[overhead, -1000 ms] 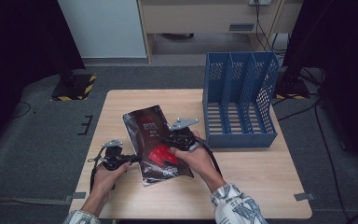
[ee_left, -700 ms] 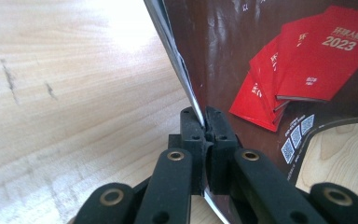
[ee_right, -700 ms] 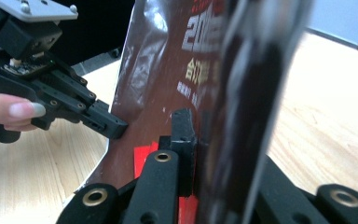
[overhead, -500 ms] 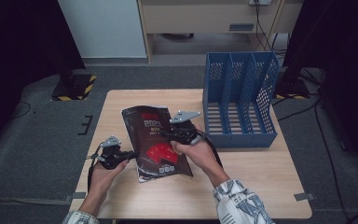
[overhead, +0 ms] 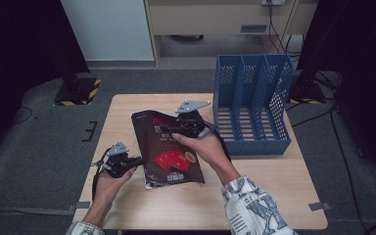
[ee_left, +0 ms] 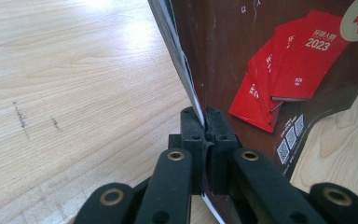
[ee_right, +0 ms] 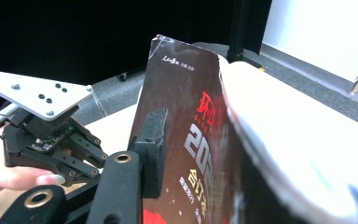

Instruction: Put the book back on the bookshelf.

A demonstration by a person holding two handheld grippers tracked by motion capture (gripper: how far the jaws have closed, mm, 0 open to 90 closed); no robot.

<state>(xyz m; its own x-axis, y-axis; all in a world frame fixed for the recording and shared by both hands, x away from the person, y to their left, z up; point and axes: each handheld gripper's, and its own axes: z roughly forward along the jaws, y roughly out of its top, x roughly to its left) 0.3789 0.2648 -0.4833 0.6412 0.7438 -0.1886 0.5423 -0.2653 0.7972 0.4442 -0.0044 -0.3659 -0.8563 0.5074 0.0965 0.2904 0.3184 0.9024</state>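
1. The left gripper [overhead: 133,161] is clamped on the magazine's left edge near its lower corner; the left gripper view shows the jaws [ee_left: 205,122] closed tight on the pages.
2. One magazine [overhead: 169,149] lies tilted over the middle of the table [overhead: 254,196], long axis running from the person toward the far edge, title end pointing away.
3. The right gripper [overhead: 169,129] sits at the magazine's far end; its jaws have just been opening, the cover between them.
4. One blue file rack [overhead: 252,105] with three slots stands upright at the right.
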